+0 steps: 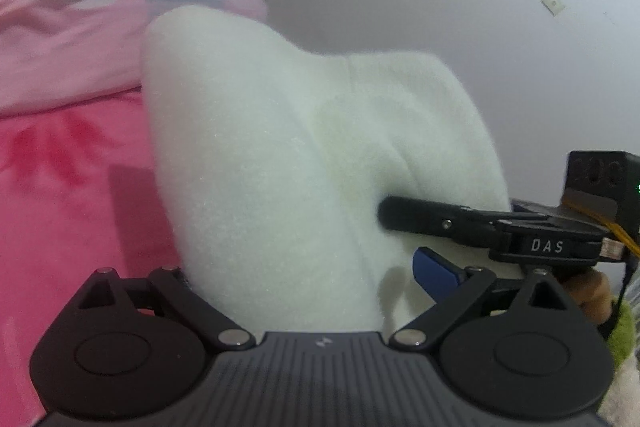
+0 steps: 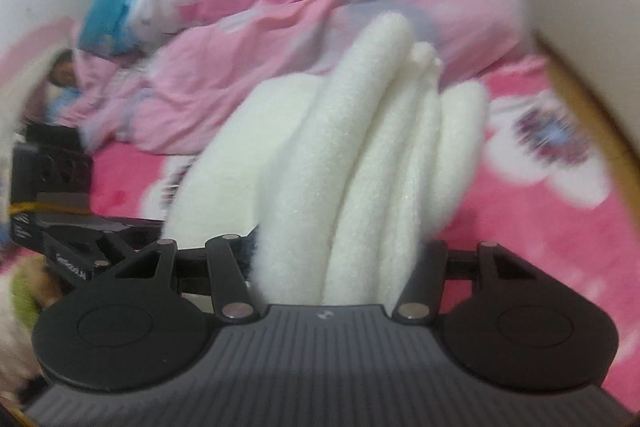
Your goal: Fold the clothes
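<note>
White fleece garment [image 2: 340, 163] bunched between right gripper [image 2: 332, 267] fingers, clamped; also pinched in left gripper [image 1: 304, 279], above pink bed [image 2: 560, 227].

So on my end both grippers look like the same build: a ribbed dark grey body with a small light logo at the front edge, two big round black discs on either side, and black linkage arms pinned with shiny silver screws. Off the left wrist view I can see the right gripper [image 1: 404, 239] side-on, black fingers, one blue pad [image 1: 436, 269], white "DAS" lettering, a yellow-orange cable and a tiny green light. The person wears a lime green sleeve [image 1: 622, 331].
</note>
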Demonstrator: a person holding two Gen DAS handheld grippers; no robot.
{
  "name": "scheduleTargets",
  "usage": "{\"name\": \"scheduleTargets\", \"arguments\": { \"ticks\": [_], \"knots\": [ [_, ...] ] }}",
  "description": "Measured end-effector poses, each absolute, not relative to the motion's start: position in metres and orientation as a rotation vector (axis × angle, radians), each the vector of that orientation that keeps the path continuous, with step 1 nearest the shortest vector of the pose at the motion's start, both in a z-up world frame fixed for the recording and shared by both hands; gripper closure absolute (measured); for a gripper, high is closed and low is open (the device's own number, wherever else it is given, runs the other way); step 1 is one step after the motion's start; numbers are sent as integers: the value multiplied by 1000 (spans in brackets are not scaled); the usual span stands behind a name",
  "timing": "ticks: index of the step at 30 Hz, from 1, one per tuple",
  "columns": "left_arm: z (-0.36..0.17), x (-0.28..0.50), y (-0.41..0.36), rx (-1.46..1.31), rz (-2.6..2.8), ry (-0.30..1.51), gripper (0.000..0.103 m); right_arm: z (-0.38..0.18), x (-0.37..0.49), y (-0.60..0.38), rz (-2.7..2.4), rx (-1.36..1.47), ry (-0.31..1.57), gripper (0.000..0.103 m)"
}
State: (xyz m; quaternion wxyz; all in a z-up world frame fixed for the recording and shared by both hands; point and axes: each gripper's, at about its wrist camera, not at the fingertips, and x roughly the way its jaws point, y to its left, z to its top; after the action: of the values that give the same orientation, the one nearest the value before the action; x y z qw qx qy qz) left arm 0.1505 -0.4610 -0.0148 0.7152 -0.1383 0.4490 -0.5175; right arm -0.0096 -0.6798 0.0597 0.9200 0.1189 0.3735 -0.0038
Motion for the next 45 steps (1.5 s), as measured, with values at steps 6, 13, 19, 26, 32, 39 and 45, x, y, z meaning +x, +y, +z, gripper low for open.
{"name": "scheduleTargets", "arguments": {
  "ticks": [6,13,19,26,32,39,45],
  "knots": [
    [-33,182,-535,-336,-1152,973,7,52,26,-740,-89,36,766,49],
    [-76,213,-606,-371,-1126,1012,10,19,66,-795,-216,-87,812,51],
    [-120,225,-636,-383,-1094,1032,11,-23,82,-834,-235,-76,812,51],
    [-151,219,-643,-378,-1127,1007,8,-61,84,-861,-253,-11,754,48],
    [-152,229,-645,-417,-1104,1036,7,-63,77,-877,-309,132,688,36],
    [-155,234,-638,-450,-1089,1083,6,-28,57,-889,-467,215,488,17],
    [-139,243,-605,-493,-1100,1028,6,-1,-16,-903,-544,737,286,17]
  ]
}}
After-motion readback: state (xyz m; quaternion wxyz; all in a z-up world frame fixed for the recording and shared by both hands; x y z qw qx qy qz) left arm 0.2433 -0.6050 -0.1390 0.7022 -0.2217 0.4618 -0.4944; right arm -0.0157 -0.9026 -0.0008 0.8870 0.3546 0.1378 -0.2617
